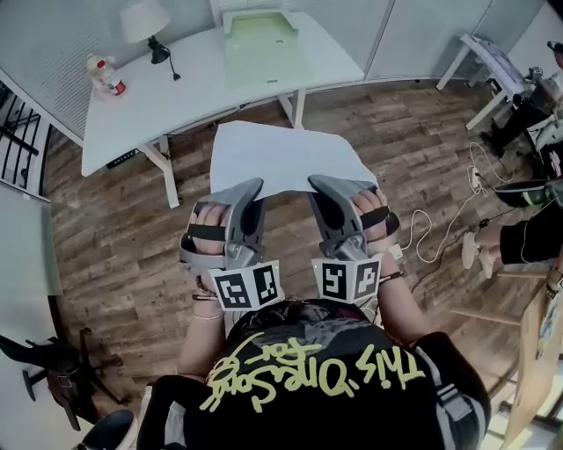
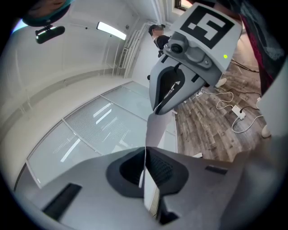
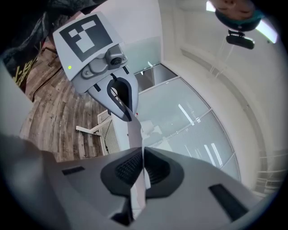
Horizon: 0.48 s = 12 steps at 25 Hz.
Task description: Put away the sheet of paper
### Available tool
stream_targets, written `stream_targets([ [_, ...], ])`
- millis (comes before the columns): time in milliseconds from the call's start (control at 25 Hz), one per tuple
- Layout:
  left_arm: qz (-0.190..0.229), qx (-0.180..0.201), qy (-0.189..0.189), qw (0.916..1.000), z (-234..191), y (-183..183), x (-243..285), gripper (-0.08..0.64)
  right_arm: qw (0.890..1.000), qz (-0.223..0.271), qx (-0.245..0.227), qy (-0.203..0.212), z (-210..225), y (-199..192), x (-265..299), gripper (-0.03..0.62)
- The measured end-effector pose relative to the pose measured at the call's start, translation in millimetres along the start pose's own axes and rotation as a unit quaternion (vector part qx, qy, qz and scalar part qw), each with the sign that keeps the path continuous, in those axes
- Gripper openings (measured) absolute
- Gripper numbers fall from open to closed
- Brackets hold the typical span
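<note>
A white sheet of paper (image 1: 281,158) hangs flat in the air over the wooden floor, held by its near edge between both grippers. My left gripper (image 1: 253,186) is shut on the near left part of that edge, and my right gripper (image 1: 317,183) is shut on the near right part. In the left gripper view the sheet (image 2: 156,132) runs edge-on out of the closed jaws (image 2: 145,155) toward the right gripper (image 2: 167,101). From the right gripper view the paper (image 3: 134,134) leaves its closed jaws (image 3: 143,155) toward the left gripper (image 3: 122,108).
A white desk (image 1: 176,97) stands ahead with a pale green tray (image 1: 264,44), a lamp (image 1: 145,22) and a bottle (image 1: 106,75). Another table (image 1: 493,61) is at the far right. Cables (image 1: 440,228) lie on the floor beside a person (image 1: 528,237). A black chair base (image 1: 62,369) is at lower left.
</note>
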<state>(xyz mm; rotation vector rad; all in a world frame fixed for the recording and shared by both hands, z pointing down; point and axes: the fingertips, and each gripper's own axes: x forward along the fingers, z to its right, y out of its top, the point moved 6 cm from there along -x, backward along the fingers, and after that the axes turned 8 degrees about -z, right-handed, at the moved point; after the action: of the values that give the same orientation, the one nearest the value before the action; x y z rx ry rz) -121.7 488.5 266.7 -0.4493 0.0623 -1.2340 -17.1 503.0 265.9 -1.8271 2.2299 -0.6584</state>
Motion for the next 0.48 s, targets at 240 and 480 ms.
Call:
stream_targets([
  [240,0.001,-0.002,0.008,1.0000,-3.6,-3.9,-4.0,0.009,1.000,-0.001,0.008,-0.010,2.8,-0.6,-1.7,0.009],
  [480,-0.003,-0.007,0.001,1.0000,-2.5,-10.0,-2.5,0.009,1.000,-0.023,0.004,-0.002,1.0,-8.7,1.7,0.009],
])
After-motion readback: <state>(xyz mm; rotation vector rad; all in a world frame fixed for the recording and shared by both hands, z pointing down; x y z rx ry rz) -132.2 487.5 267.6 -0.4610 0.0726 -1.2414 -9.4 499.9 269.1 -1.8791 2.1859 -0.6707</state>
